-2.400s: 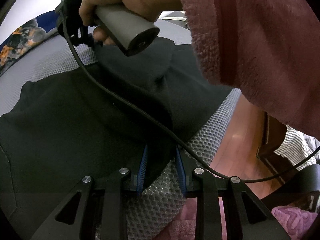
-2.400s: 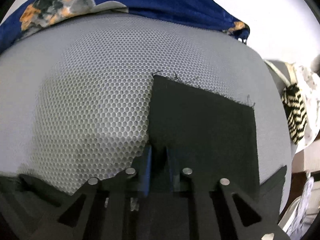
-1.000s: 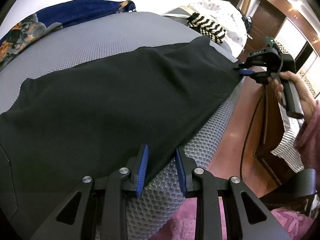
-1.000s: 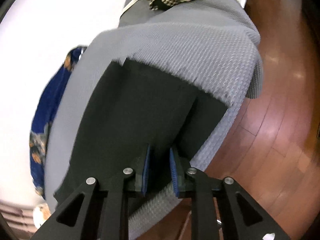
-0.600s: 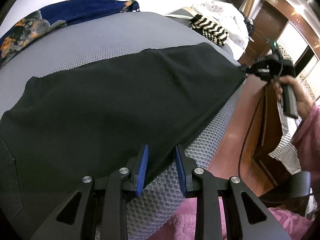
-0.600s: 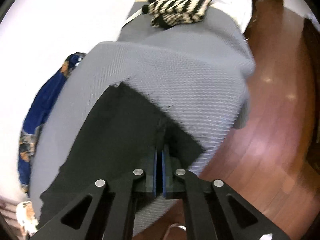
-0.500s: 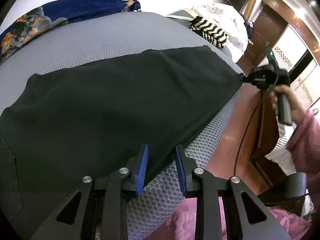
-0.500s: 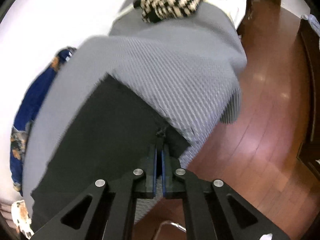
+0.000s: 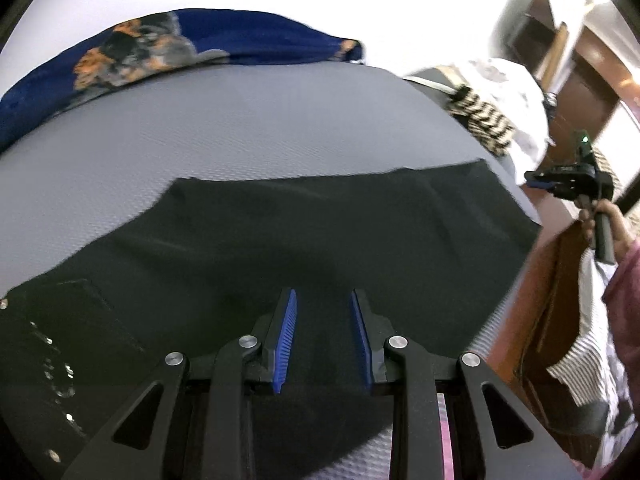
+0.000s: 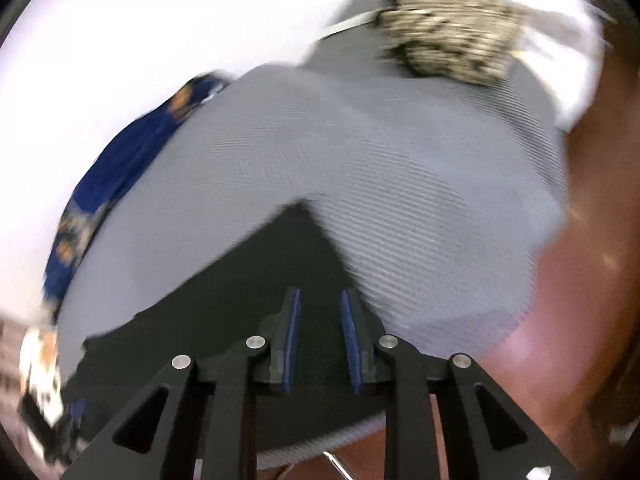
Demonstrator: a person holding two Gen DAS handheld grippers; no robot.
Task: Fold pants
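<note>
Blue ribbed pads line the fingers of the left gripper (image 9: 323, 300), which stand apart above the black fabric pants (image 9: 304, 240) with nothing pressed between them. The dark cloth shows in the gap, but whether the pads touch it cannot be told. The right gripper (image 10: 320, 300) has blue-padded fingers as well; its jaws are opening, and the pants (image 10: 248, 292) lie under the gap with no fabric pinched between the pads. In the left wrist view this right gripper (image 9: 538, 181) hangs just off the bed's side edge, clear of the leg end of the pants, carried by a hand (image 9: 608, 224) in a pink fleece sleeve (image 9: 626, 300).

The pants lie spread flat on the grey mesh-covered bed (image 9: 240, 128), along its near edge, with the leg end reaching toward the corner by the right gripper and a pocket with small rivets at the opposite end. A blue cloth with an orange and grey print (image 9: 168, 44) is bunched along the bed's far edge by the white wall. A black-and-white zigzag-patterned cloth (image 9: 484, 116) lies at the far end of the bed next to a white heap. Reddish wooden floor (image 10: 592, 240) runs beside the bed.
</note>
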